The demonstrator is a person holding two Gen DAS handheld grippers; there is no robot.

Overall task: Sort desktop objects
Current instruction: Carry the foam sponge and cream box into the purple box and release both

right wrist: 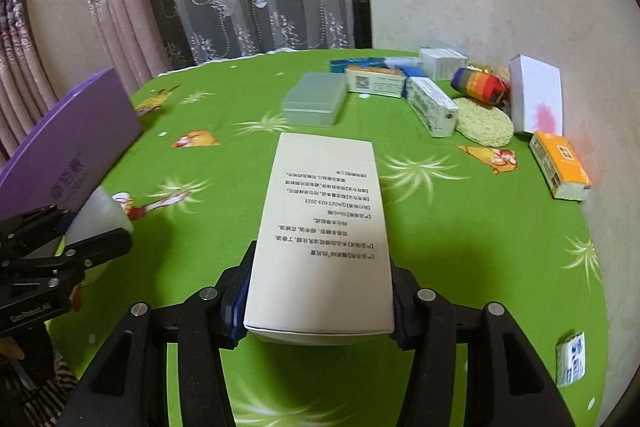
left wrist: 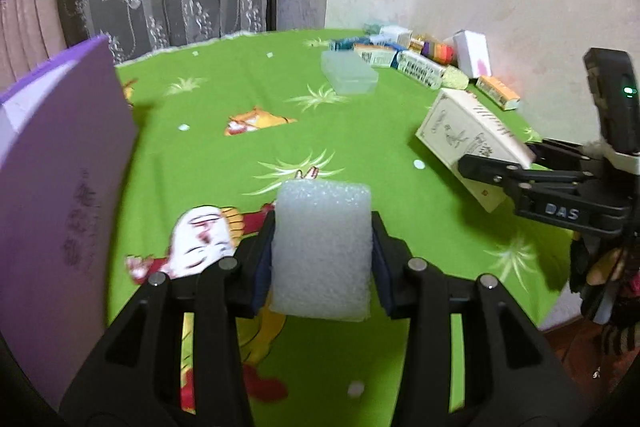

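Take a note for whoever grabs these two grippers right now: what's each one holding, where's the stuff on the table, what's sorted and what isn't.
Left gripper: shut on the white foam block, held above the green tablecloth.
Right gripper: shut on the cream printed carton, also off the cloth.
Done, by the look of it: a cluster of small boxes, the rainbow pouch and the clear plastic case sit together at the far right corner.
Left: place both held items. The orange box and a small blue-and-white packet lie apart near the right edge. The purple box stands at the far left.
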